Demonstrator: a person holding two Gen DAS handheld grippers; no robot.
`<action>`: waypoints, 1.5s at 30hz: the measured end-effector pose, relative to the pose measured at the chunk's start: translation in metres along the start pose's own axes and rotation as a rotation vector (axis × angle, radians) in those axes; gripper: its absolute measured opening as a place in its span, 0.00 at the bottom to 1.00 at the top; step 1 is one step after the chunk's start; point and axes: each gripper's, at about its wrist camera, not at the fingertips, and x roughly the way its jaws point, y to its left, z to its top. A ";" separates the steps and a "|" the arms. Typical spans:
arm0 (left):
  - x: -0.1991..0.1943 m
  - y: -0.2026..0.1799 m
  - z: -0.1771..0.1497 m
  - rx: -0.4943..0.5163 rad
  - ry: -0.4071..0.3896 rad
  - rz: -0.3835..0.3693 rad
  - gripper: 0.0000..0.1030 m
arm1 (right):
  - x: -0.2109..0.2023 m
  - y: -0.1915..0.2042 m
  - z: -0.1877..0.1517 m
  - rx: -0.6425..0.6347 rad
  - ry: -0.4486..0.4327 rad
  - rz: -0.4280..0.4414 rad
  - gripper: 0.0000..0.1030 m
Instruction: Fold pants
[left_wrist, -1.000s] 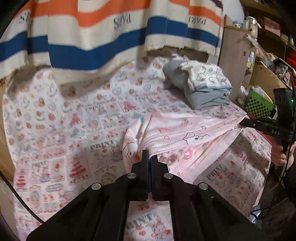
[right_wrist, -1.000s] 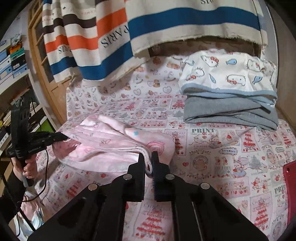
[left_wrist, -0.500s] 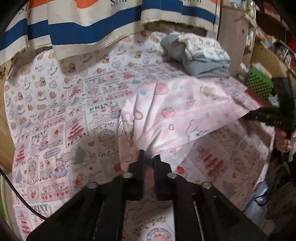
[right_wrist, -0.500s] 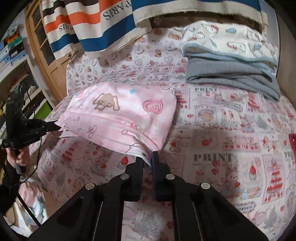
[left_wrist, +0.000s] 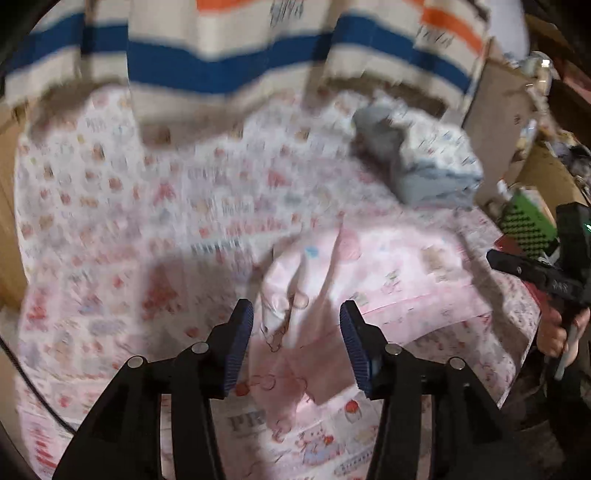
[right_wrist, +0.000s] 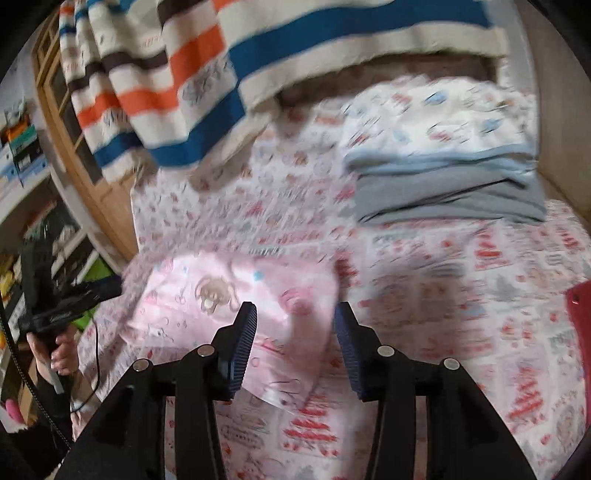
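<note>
We held left tongs (left_wrist: 296, 325) wide open, gripping nothing, just above pants (left_wrist: 388, 280). Right tongs (right_wrist: 295, 326) likewise open, empty. Pants lay folded on printed sheet (right_wrist: 461, 295), near front edge. Clothes stack (right_wrist: 443, 166) sat well apart behind. Both views blurred.

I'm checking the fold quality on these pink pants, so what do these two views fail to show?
- Pink pants: left wrist view, motion blur smears the edges and print, so fold alignment is unreadable.
- Pants' near edge: right wrist view, partly behind the right gripper fingers.
- Folded clothes stack: count of garments blurred.
- Striped cloth: lettering illegible.
</note>
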 end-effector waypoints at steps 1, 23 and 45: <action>0.008 0.002 -0.002 -0.009 0.013 -0.002 0.46 | 0.010 0.001 -0.001 0.005 0.029 -0.007 0.44; -0.005 -0.001 -0.017 0.036 -0.032 0.020 0.53 | 0.037 -0.006 -0.022 -0.064 0.061 -0.186 0.01; 0.027 0.025 0.040 -0.097 -0.043 0.127 0.01 | 0.042 -0.008 -0.019 -0.088 0.102 -0.225 0.01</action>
